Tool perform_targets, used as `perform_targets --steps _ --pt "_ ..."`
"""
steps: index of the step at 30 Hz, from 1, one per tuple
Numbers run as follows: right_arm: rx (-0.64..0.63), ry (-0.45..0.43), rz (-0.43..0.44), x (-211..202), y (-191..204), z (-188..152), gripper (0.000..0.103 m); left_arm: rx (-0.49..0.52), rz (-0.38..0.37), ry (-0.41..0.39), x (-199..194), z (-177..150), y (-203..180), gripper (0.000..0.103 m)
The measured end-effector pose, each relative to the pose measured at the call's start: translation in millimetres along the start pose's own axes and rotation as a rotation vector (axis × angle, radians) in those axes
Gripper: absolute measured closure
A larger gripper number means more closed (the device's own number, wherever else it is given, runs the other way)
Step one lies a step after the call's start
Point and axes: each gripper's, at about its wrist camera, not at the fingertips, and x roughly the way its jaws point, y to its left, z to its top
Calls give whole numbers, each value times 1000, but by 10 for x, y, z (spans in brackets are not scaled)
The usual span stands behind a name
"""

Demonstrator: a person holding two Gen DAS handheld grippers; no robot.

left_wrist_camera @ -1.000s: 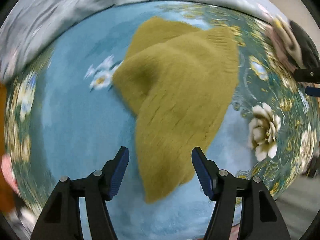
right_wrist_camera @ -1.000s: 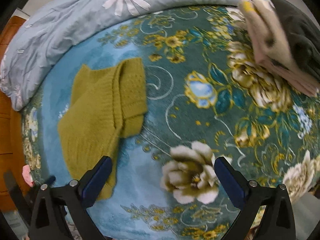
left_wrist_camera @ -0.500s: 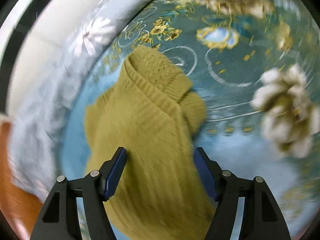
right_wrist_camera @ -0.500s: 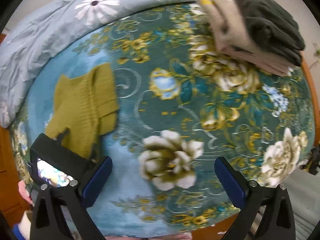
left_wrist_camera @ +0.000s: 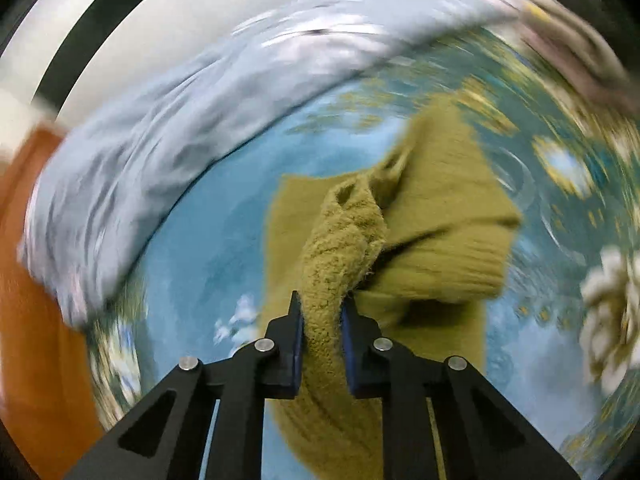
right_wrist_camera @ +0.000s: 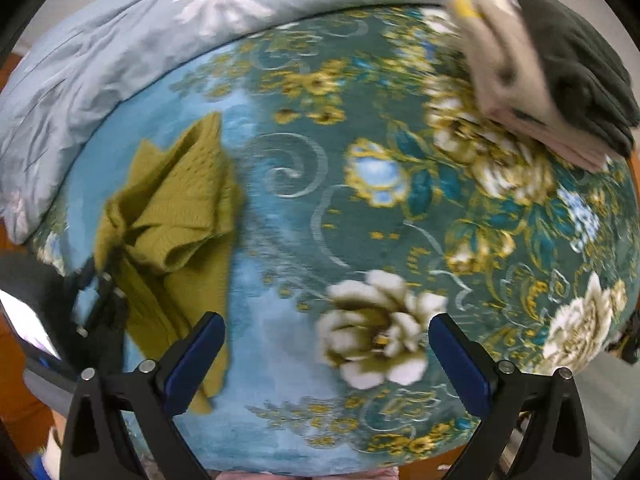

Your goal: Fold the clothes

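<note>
An olive-green knitted sweater [left_wrist_camera: 440, 232] lies on the blue floral blanket [left_wrist_camera: 208, 264]. My left gripper [left_wrist_camera: 321, 320] is shut on a bunched part of the sweater and lifts it off the blanket, so the fabric puckers. In the right wrist view the sweater [right_wrist_camera: 172, 216] sits at the left with the left gripper [right_wrist_camera: 108, 276] clamped on its near edge. My right gripper [right_wrist_camera: 326, 356] is open and empty, above a white flower print, to the right of the sweater.
A pale blue duvet [right_wrist_camera: 120, 36] with daisy prints runs along the far side of the blanket. A stack of folded clothes, beige and dark grey [right_wrist_camera: 552, 76], lies at the far right. Orange wood [left_wrist_camera: 28, 320] shows at the left edge.
My left gripper has come down on the sweater, shut on it, and lifted a fold. My right gripper stayed open, shifting only slightly.
</note>
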Motion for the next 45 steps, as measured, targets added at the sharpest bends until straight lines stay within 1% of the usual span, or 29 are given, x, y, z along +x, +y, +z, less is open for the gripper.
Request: perform_targets --steps 1,2,3,5,8,11,12,15,16,19,23,26,29,32,35,38,41,43,45 --pt "-18 -2 5 -6 90 -7 0 -109 -45 12 -13 -21 282 87" --pt "-37 -4 10 -12 180 -14 0 -203 -73 25 -17 -64 535 87" --pt "-55 -6 15 -18 271 -21 0 -281 -82 34 -18 -129 766 87" --pt "-80 -1 3 7 433 -48 0 -462 -79 44 -21 -368 1316 87" --pt "-81 11 15 47 614 -100 0 -705 -41 90 43 -927 2012 87" --pt "-108 15 24 92 826 -157 0 -901 6 217 261 -1615 2522 87" --pt "-120 20 22 117 906 -173 0 -950 12 260 339 -1822 2627 87" --pt "-147 35 22 192 1125 -213 0 -1002 22 393 577 -2284 2784 87" --pt "-151 38 22 219 1200 -212 0 -1013 10 421 638 -2395 2802 87" --pt "-174 49 21 303 1440 -192 0 -1058 -47 419 665 -2578 2845 87" --pt "-196 70 13 440 1716 -99 0 -1086 -94 406 671 -2598 2914 86" --pt "-210 76 18 535 1904 27 0 -1115 -123 415 705 -2568 2967 86" --pt "-223 72 16 646 2042 181 0 -1128 -140 426 755 -2605 2988 86" --pt "-226 78 16 775 2072 347 0 -1163 -156 434 785 -2698 2992 86" --pt "-191 83 34 905 2015 505 0 -1190 -162 438 798 -2767 2990 85" --pt "-164 88 60 1030 1944 664 1 -1189 -153 443 809 -2775 2977 85" --pt "-152 97 80 1148 1904 792 7 -1184 -136 461 832 -2738 2980 85" --pt "-165 109 89 1229 1899 863 14 -1191 -124 475 862 -2733 2974 85" --pt "-209 134 93 1333 1943 904 20 -1202 -114 489 887 -2733 2970 84"
